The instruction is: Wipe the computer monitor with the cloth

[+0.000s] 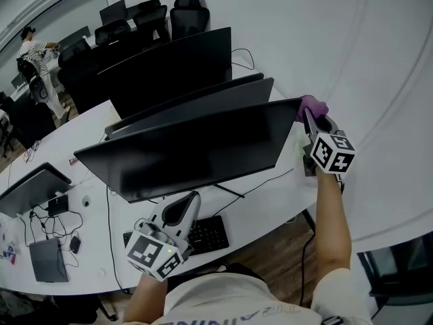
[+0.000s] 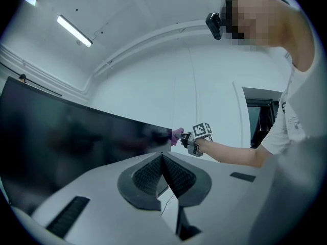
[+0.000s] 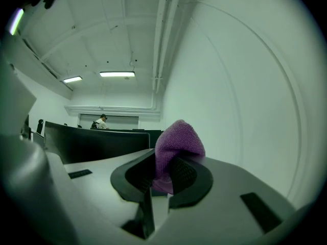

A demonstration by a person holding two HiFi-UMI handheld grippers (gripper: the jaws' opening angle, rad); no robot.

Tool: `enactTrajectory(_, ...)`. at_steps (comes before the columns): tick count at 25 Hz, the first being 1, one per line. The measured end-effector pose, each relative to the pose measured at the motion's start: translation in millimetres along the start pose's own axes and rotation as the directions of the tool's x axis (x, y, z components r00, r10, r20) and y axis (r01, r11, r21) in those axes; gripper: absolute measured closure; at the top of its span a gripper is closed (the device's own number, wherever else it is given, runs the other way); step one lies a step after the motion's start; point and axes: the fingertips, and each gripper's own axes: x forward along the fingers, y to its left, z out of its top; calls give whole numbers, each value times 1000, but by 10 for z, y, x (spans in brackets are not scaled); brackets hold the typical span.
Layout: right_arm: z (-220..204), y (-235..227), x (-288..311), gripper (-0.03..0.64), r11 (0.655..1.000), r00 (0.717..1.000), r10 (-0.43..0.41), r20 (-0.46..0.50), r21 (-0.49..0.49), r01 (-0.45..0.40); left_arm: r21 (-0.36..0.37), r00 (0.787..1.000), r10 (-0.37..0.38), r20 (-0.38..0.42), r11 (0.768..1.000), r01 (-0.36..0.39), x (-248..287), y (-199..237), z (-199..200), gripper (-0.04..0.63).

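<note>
The computer monitor [image 1: 196, 151] stands on the white desk [image 1: 270, 198], its dark screen facing me. My right gripper [image 1: 308, 116] is at the screen's upper right corner, shut on a purple cloth [image 1: 312, 105] that touches that corner. In the right gripper view the cloth [image 3: 176, 144] bulges out between the jaws of the gripper [image 3: 162, 162]. My left gripper [image 1: 194, 198] hangs low in front of the monitor above the keyboard, shut and holding nothing. The left gripper view shows its closed jaws [image 2: 162, 157], the screen [image 2: 66, 142] at left, and the cloth [image 2: 177, 135] at the far corner.
A black keyboard [image 1: 208, 234] lies under the monitor. More monitors [image 1: 172, 63] stand behind it, and another [image 1: 30, 187] at left beside a grey box [image 1: 47, 259] and cables. Office chairs [image 1: 188, 15] and a person [image 1: 34, 49] are far back. A white wall [image 1: 379, 80] rises at the right.
</note>
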Motion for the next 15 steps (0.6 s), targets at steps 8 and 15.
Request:
enactTrajectory(8,-370,80,-44,552,996,998,52,-33,72,-49,-18,1000,-5,-15,1000,5,-47,16,-56,591)
enactTrajectory(15,-733,110,-68,552,993,995,60,-84,103,-51,-7,1000,-13,-27,1000,12,-67,-27,-89,591)
